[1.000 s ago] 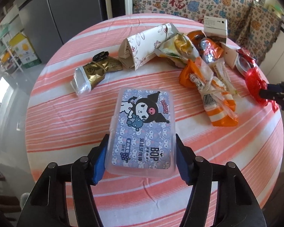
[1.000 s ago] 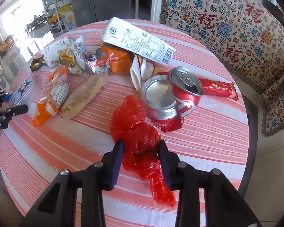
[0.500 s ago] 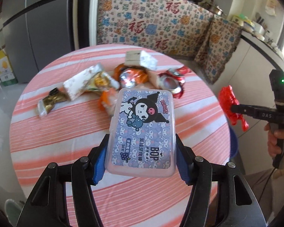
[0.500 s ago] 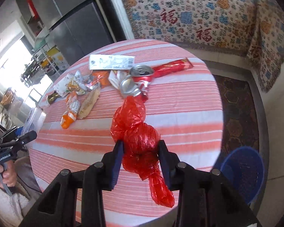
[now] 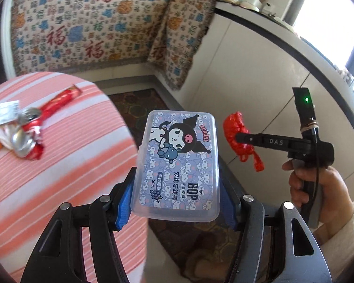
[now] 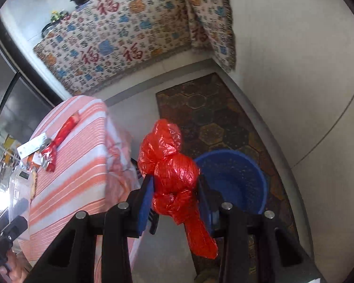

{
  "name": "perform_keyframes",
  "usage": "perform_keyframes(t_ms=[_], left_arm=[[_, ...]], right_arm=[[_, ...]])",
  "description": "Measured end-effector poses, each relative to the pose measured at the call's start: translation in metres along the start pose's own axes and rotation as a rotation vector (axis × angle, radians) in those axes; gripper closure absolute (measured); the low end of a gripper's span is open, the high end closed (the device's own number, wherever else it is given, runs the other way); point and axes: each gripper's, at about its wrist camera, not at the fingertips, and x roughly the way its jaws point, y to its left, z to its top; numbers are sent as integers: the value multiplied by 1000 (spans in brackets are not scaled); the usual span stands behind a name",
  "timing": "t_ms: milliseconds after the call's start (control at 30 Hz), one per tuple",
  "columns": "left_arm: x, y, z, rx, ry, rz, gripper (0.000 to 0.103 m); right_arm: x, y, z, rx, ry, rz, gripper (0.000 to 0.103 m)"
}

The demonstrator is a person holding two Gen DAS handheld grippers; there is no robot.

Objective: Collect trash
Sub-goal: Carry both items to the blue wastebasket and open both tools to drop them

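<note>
Beside the striped desk (image 5: 59, 165), the left tongs (image 5: 177, 195) grip a clear plastic box (image 5: 177, 165); the right tongs (image 6: 174, 188) clamp a knotted red bag (image 6: 172, 172) above a blue bin (image 6: 236, 176).

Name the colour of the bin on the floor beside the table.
Blue: the bin shows best in the right wrist view, just behind the red bag.

glossy crinkled plastic bag (image 6: 170, 174), seemingly smooth plastic box (image 5: 177, 165)
</note>
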Motion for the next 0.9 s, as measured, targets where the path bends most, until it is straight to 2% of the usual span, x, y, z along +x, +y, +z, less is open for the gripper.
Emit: perform_keyframes(t_ms=[233,367,600,767,833,900], left_arm=[[97,-43,9,18,89,-24,40],[139,-55,8,43,136,-18,40],[184,-62,-3,49,194,3,40],[208,-69,-11,64,223,7,39],[215,-73,-15,82,232,13,38],[220,-74,-17,88,238,15,23]], right_arm=[[35,-68,7,85,17,-66,66],[60,-99,7,131,31,-58,66],[103,-139,-4,217,104,-25,66],[116,-143,-4,220,131,-43,63],[119,-145,-4,230,131,-44,61],[121,-148,-5,242,136,-42,53]])
